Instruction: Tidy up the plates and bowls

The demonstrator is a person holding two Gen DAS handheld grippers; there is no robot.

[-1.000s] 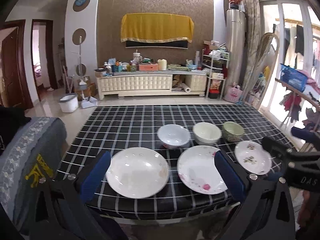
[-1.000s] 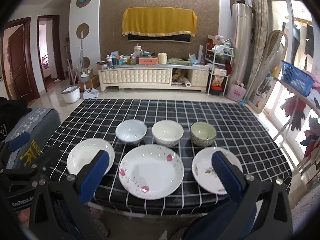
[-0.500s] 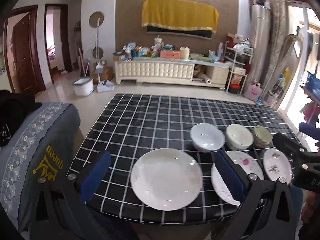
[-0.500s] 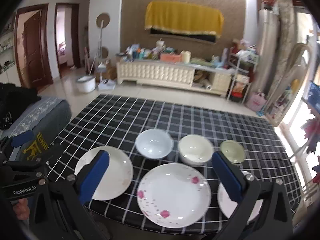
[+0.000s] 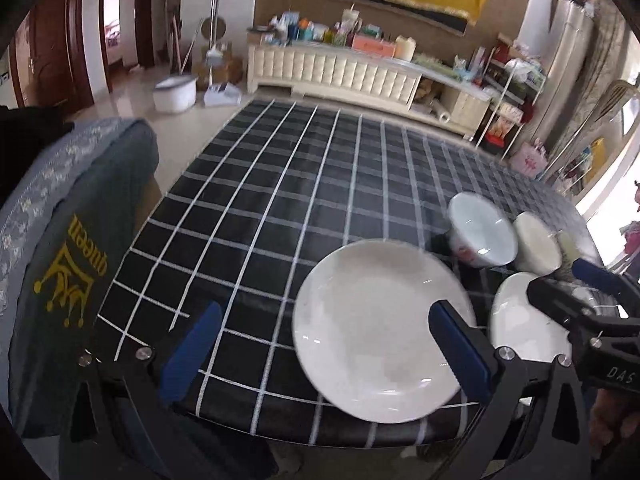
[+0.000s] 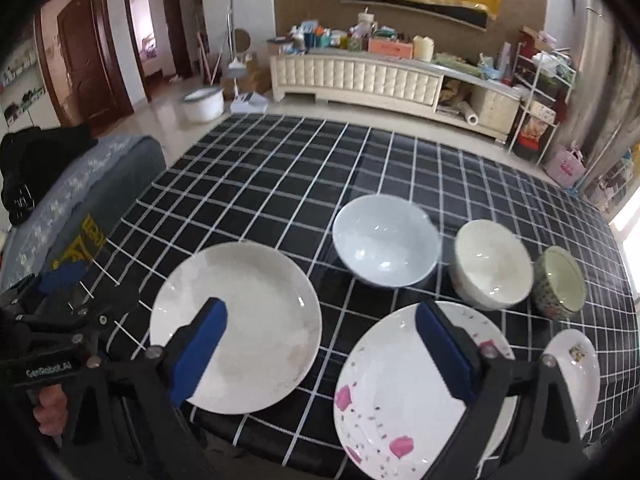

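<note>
Plates and bowls on a black checked tablecloth [image 6: 280,184]. Left gripper [image 5: 324,344] spread wide and empty, its right finger [image 5: 460,352] over the plain white plate [image 5: 380,328] at lower centre. Right gripper [image 6: 320,344] likewise wide and empty, between that plate [image 6: 240,320] and the pink-flowered plate [image 6: 400,392]. Only the right wrist view shows whole the white bowl [image 6: 386,240], cream bowl [image 6: 492,264], green patterned bowl [image 6: 560,280] and small floral plate [image 6: 576,368]; in the left view they crowd the right edge, partly hidden.
</note>
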